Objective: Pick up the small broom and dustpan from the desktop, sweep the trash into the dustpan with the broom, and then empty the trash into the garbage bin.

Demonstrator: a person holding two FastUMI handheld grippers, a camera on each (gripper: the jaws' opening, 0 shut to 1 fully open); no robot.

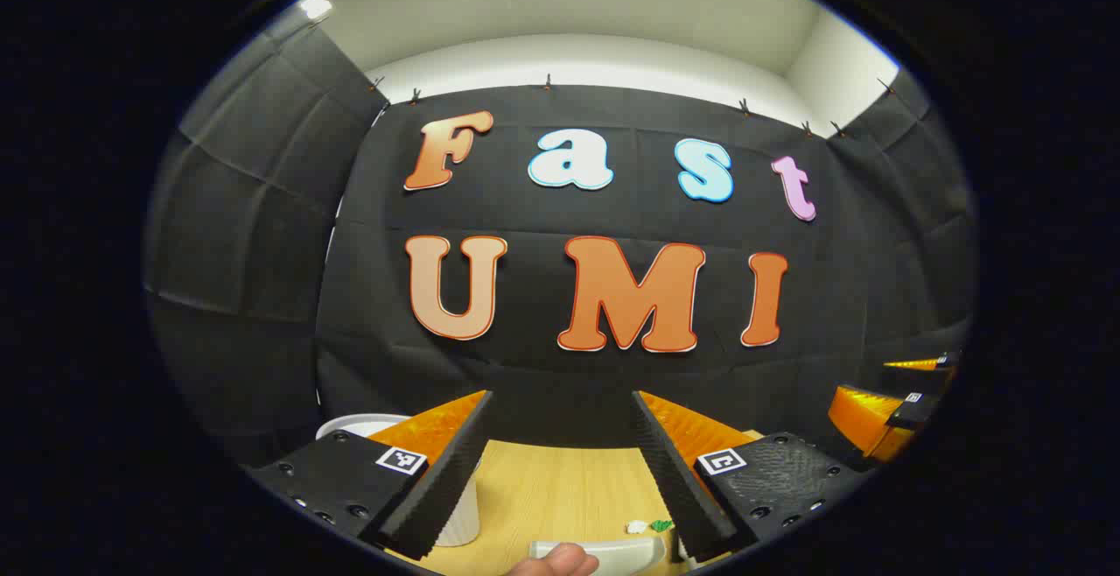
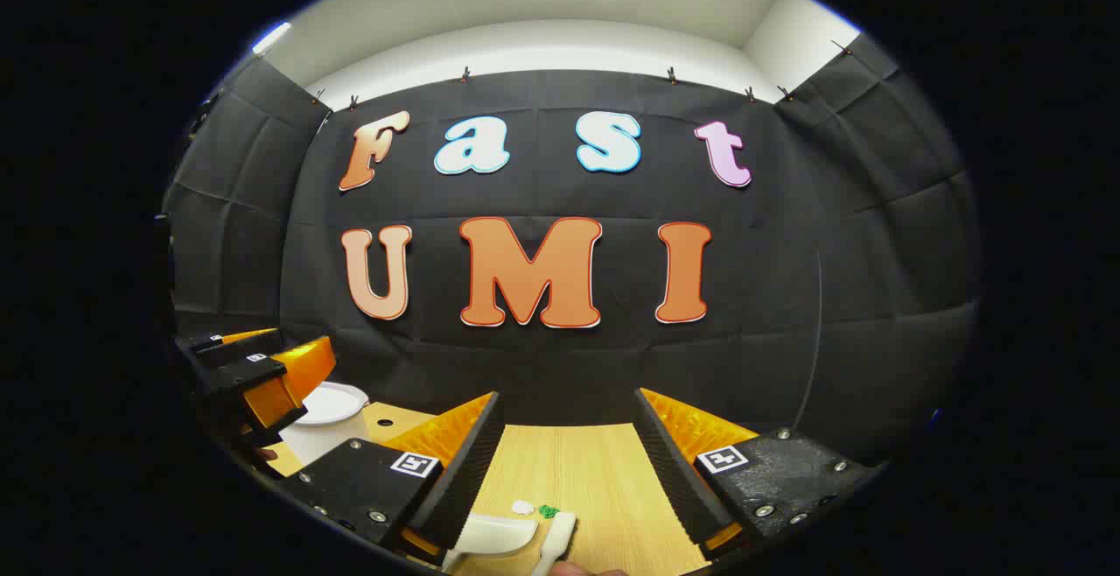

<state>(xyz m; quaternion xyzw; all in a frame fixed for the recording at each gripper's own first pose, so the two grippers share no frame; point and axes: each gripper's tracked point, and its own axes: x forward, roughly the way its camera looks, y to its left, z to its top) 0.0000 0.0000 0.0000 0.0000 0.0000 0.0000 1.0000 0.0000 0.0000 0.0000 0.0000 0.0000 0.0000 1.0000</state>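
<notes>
Tools both spread, nothing held, raised w/ cameras facing wall: left tool (image 1: 560,462), right tool (image 2: 564,462). Prob. start pose. Dustpan (image 2: 490,534) at 6 o'clock on table (image 2: 604,471), broom handle (image 2: 557,541) just beside; trash bits (image 2: 535,509) near its mouth. Garbage bin (image 2: 328,418) at 8 o'clock.

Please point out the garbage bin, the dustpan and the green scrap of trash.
garbage bin (image 2: 328,403): right gripper view, white top.
dustpan (image 2: 492,534): right gripper view, white pan.
green scrap (image 2: 549,511): right gripper view, middle of scrap.
</notes>
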